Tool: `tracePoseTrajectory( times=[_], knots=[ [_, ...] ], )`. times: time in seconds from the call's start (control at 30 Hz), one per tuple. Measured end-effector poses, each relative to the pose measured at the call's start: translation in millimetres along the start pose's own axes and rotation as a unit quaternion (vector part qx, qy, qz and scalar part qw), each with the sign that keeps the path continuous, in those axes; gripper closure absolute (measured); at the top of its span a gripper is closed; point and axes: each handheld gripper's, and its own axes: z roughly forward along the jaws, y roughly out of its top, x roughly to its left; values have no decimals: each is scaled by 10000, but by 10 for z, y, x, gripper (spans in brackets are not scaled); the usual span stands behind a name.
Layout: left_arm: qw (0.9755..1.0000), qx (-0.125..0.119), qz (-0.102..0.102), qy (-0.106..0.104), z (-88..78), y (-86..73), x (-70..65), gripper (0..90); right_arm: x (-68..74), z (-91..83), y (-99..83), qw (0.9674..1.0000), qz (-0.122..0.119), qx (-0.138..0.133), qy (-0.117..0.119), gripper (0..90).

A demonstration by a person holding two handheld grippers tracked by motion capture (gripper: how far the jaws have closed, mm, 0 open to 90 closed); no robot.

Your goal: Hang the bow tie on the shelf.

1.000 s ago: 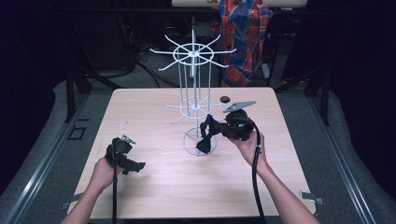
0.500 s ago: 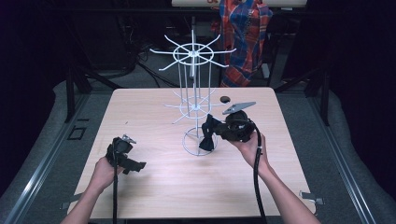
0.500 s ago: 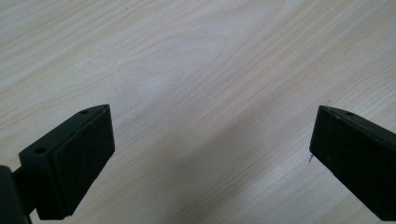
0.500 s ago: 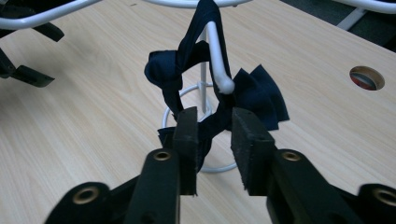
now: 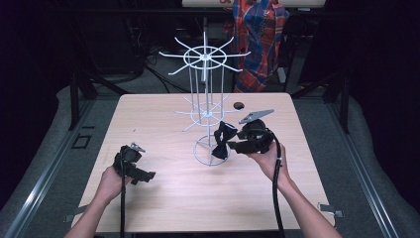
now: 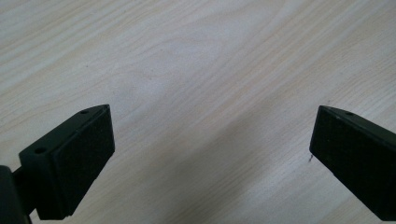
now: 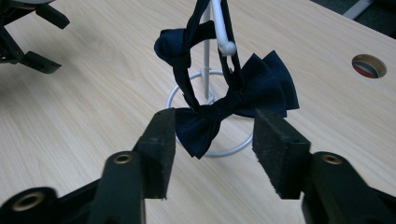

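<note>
One dark navy fabric bow tie (image 7: 224,109) hangs by its strap from a ball-tipped arm low on the white wire rotating display rack (image 5: 204,99), right above the rack's round wire base, near the middle of the pale wooden table (image 5: 168,198). From the right gripper view the strap loops over that arm and the bow droops just ahead of the jaws. The right gripper (image 7: 212,140) is released: its two black pads stand apart with the bow tie in front of the gap, and neither pad seems to press on the cloth, though the left pad looks very close to one wing. I judge the hanging itself to be done, or all but done, with the tie carried by the rack and not by the tool. What seems left is only to draw the right gripper clear without snagging the strap. The left gripper (image 5: 132,166) sits low over bare wood well apart from the rack, its jaws spread wide with nothing between them. Every other arm of the rack that I can see is bare, and no other tie lies on the table
</note>
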Motion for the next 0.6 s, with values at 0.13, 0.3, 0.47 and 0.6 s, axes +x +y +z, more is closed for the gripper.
tracePoseTrajectory(
  times=[0.13, 0.3, 0.47, 0.6],
  knots=[
    [10000, 5, -2, 0, 2, 0, 0, 0, -10, -30, -23, 9999, 13, 118, 3, 410],
    [10000, 19, 2, -22, 1, 3, -2, 1, -32, -61, -63, 9997, 12, 235, 27, 370],
    [10000, 2, -5, -6, 3, 2, -2, 0, -36, -78, -107, 9995, -31, 327, -12, 326],
    [10000, -4, 0, -2, -2, 2, -1, 1, -24, -61, -151, 9990, -100, 426, 49, 264]
  ],
)
